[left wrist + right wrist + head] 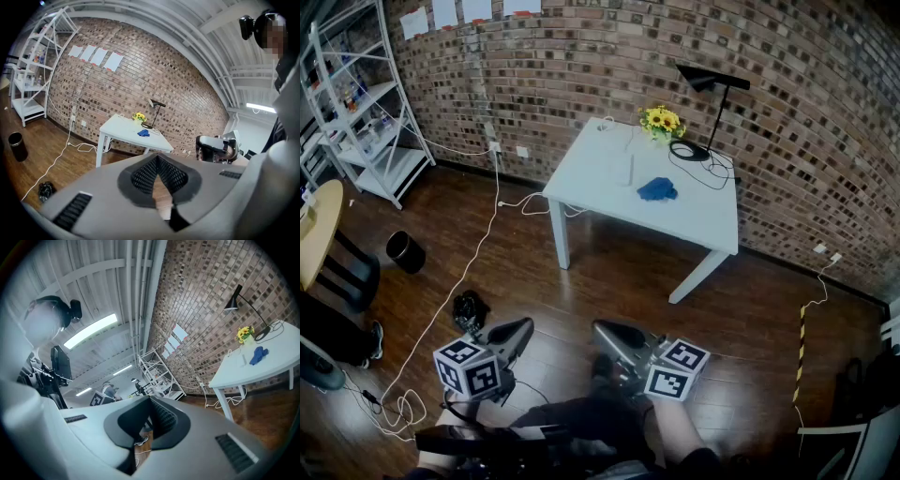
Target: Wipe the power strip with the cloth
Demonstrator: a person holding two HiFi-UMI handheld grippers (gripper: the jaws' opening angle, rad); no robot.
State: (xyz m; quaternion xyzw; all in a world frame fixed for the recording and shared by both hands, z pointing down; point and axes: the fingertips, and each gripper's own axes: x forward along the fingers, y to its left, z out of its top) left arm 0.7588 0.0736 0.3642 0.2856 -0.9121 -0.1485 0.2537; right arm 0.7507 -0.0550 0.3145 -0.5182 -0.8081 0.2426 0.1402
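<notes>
**Both grippers closed and empty, well back from the worktop**

The brick wall (581, 84) rises far ahead of both grippers, across the dark wooden floor (609, 281) that lies beneath them. The white worktop (592, 178) stands against that wall, well ahead of the grippers. It sits just above the jaws in the left gripper view and out at the right edge of the right gripper view. A white shelving unit (366, 112) stands far ahead and to the left of the left gripper.

The left gripper (517, 334) and the right gripper (607, 332) are held low, close to the person's body. They are side by side, with their tips near each other but apart. In each gripper view the jaws are pressed together with nothing between them, so neither holds anything.

A black desk lamp (711, 81) stands at the worktop's far edge, ahead and to the right of the right gripper. A black bin (405, 251) stands on the floor ahead and to the left of the left gripper. A white cable (401, 409) lies looped on the floor just to that gripper's left.

The blue cloth (657, 189) lies bunched on the worktop, well apart from both grippers. Yellow flowers (661, 120) stand beyond it, beside the lamp's base. The power strip (630, 169), slim and white, lies on the worktop just left of the cloth, also far ahead of the grippers.
</notes>
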